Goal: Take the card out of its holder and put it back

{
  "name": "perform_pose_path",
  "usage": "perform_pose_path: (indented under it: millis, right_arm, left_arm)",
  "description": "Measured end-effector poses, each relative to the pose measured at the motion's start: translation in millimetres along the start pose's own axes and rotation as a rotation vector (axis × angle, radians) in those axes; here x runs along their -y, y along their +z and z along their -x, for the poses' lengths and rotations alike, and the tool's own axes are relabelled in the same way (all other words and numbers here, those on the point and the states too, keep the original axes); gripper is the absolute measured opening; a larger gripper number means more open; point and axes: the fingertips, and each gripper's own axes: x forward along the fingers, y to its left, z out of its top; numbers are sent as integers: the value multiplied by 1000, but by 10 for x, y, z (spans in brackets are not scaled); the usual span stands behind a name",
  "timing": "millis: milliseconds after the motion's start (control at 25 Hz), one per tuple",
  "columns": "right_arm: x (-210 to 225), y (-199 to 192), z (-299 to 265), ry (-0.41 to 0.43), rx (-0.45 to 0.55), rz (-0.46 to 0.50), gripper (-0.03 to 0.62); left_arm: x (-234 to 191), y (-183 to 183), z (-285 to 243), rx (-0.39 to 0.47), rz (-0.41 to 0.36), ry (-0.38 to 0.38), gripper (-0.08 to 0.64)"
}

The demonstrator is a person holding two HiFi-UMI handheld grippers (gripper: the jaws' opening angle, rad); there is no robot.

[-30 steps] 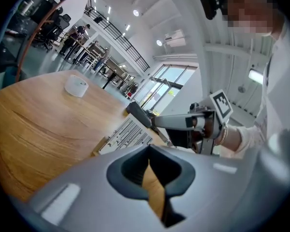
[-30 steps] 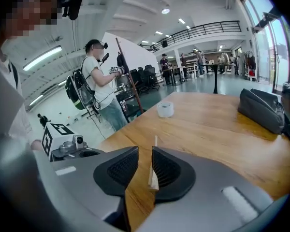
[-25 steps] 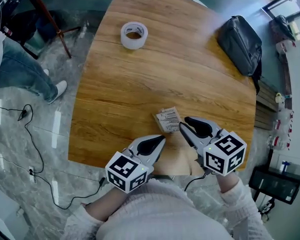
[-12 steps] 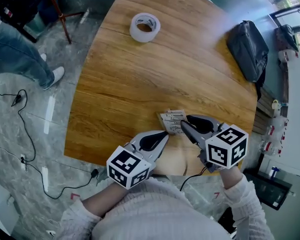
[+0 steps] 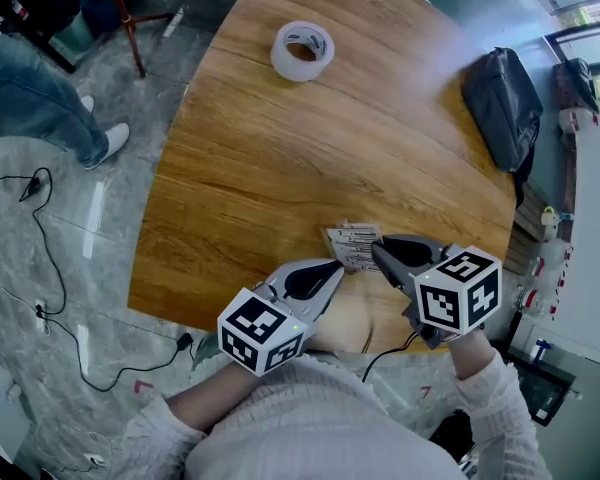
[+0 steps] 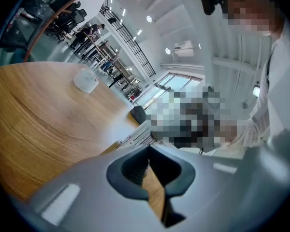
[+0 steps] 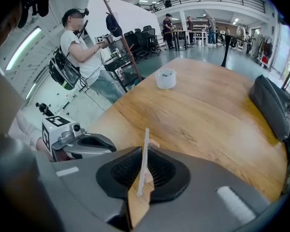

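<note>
A white printed card in its holder (image 5: 348,243) lies near the front edge of the wooden table (image 5: 280,148). My right gripper (image 5: 378,251) reaches its right edge, pointing steeply down. In the right gripper view the card (image 7: 146,137) stands edge-on between the pads of the right gripper (image 7: 145,153). The jaws have just been closing and now press on it. My left gripper (image 5: 336,266) hovers just left of the card's near corner, apart from it. The left gripper's (image 6: 148,151) jaws meet at the tips with nothing between them; it also shows as the left gripper (image 7: 108,148) beside the right one.
A roll of tape (image 5: 302,50) sits at the table's far side and a black bag (image 5: 502,108) at its right edge. A person (image 7: 82,47) stands off the far left corner. Cables (image 5: 40,238) lie on the floor to the left.
The right gripper has sunk onto the card's right edge and its jaws have narrowed around it. The left gripper has stayed about where it was.
</note>
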Motion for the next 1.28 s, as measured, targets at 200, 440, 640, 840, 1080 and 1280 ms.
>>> perform_pose_path:
  millis: [200,440,640,840,1080,1280]
  right_arm:
    - [26,18,-17,-24,-24,-20,14]
    - [23,12,-21,-30,-25,-51,12]
    - [8,25,-6,-40,-19,-41,12]
    - [-8,38,32,-47,1,-49,12]
    - [-38,65,131,-60,26,-49,12]
    - [-46,67,200,-72,43,-48,12]
  left_arm:
    - [-29,33,-4,7,5,1,8]
    - [-30,24,5,8,5,0,8]
    - [-23,24,23,11,-9,2,8]
    - [-3,-6,21,-1,-7,-11,9]
    - [19,11,43,-3,-18,-18,9]
    - [58,44,63,-5,-54,-18,8]
